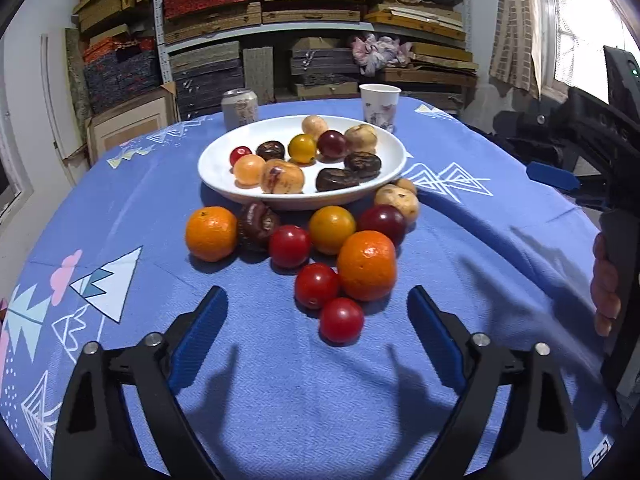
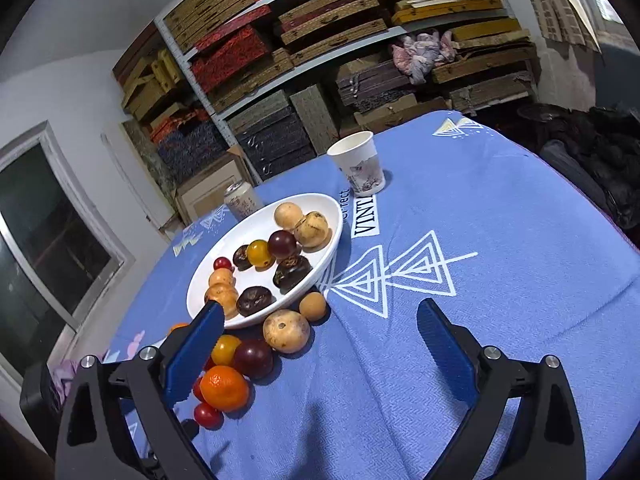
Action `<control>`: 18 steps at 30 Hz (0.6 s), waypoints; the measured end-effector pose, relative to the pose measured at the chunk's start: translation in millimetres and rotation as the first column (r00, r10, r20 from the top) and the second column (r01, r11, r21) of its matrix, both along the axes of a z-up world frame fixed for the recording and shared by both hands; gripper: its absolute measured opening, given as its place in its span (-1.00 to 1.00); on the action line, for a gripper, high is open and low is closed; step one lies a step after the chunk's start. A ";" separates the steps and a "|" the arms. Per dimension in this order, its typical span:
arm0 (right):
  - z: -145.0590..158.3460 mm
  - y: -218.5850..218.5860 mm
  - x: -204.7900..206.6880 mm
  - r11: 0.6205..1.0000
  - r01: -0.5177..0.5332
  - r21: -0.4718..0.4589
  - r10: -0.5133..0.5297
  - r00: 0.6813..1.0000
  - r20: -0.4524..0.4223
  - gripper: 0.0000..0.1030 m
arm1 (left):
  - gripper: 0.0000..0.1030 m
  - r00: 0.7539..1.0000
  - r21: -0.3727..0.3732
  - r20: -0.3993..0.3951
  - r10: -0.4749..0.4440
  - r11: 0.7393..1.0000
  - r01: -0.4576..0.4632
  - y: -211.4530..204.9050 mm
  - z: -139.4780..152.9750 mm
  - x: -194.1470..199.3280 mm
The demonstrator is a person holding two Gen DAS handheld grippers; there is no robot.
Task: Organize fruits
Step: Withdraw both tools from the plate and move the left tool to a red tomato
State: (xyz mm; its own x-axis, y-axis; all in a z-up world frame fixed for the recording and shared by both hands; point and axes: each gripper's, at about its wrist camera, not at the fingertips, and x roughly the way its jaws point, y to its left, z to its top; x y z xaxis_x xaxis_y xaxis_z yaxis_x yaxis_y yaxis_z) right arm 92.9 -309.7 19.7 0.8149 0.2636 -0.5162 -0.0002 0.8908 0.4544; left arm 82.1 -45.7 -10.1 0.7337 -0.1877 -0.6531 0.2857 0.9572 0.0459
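Mid-task, by the look of it: shallow white ceramic plate (image 1: 208,168) on the table, draped in a blue patterned cloth (image 1: 280,392), already carrying about 10 small fruits, with a second cluster loose on the cloth just in front of the plate's near rim.

Loose cluster, from the left wrist view: 2 round oranges, 1 at the left (image 1: 211,233) and a larger-looking one nearer (image 1: 367,265); 3 glossy red cherry tomatoes, nearest of them (image 1: 341,319); a yellow-orange round fruit (image 1: 332,229); a dark purple plum (image 1: 383,223); a dark brown wrinkled fruit (image 1: 257,225); 2 tan speckled fruits beside the plate's right rim, the bigger at (image 1: 397,201).

Left hand-held gripper (image 1: 316,328) hovering low over the cloth, blue pads wide apart, nothing between them, nearest red tomato just ahead of the gap. Right hand-held gripper (image 2: 320,344) likewise spread wide and empty, over bare cloth to the right of the fruit pile.

Behind the plate: a silver drink can (image 1: 240,108) and a white paper cup (image 1: 379,106), both upright, apart from the fruit.

Step in hand, as a judgement: lining up the next pick. Next move: easing forward and down to straddle the nearest tomato, closing gently without nudging the touching tomato and orange.
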 end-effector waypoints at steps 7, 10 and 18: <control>-5.7 4.7 4.8 1.000 -0.013 -0.004 0.013 0.999 -0.034 0.92 | 0.36 0.995 -0.044 -0.087 -0.044 0.998 0.040 -3.2 -11.4 11.1; -4.6 9.4 5.3 0.999 -0.049 -0.016 0.049 0.998 -0.032 0.92 | 0.27 0.991 -0.071 -0.117 -0.069 0.996 0.061 -4.5 -15.0 14.1; -11.3 12.7 8.9 0.997 -0.075 -0.005 0.075 0.993 -0.089 0.92 | 0.03 0.978 -0.106 -0.175 -0.109 0.990 0.092 -9.5 -22.7 20.6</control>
